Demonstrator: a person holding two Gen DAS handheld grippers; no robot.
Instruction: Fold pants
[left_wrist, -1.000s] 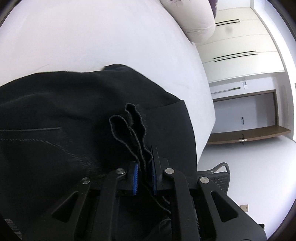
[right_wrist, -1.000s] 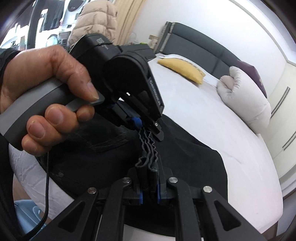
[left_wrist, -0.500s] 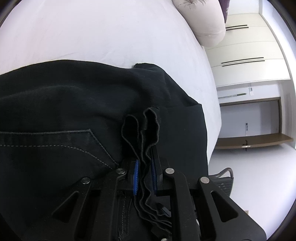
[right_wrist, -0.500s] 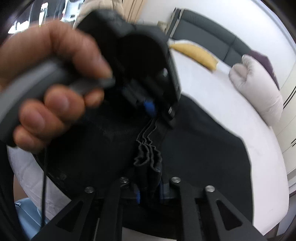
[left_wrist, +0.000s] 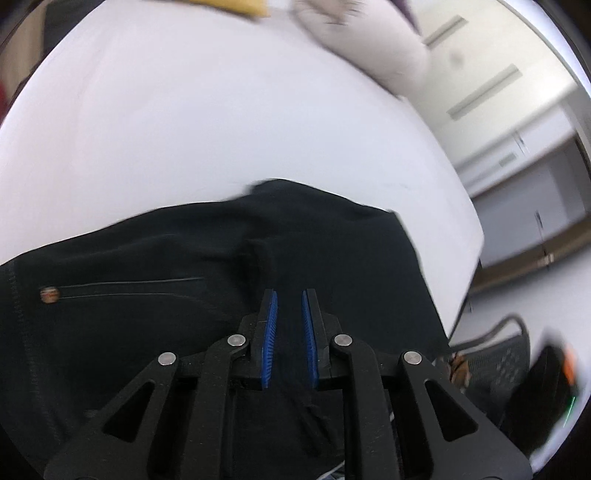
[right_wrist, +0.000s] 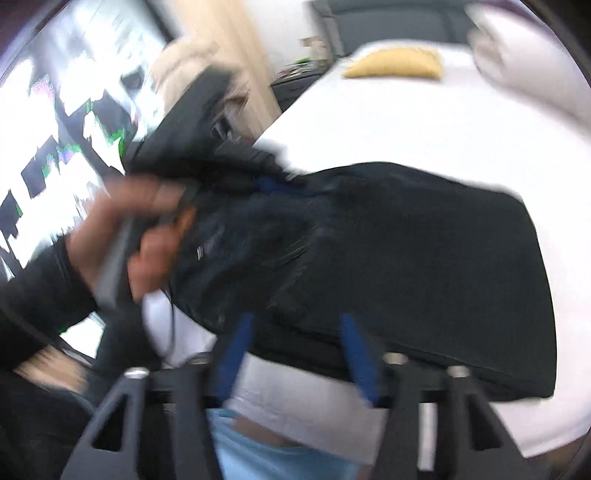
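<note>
Pants (left_wrist: 155, 258), black and folded, lie on the white bed (left_wrist: 221, 122) just in front of both my tongs. My left tongs (left_wrist: 289, 332) have a narrow gap that is opening, and the blue pads (left_wrist: 270, 332) press on no cloth. My right tongs (right_wrist: 295, 354) are wider apart and opening too, with the near edge of the pants just beyond them. Farther away I see my left hand (right_wrist: 122, 236), then a yellow cushion (right_wrist: 397, 62).
</note>
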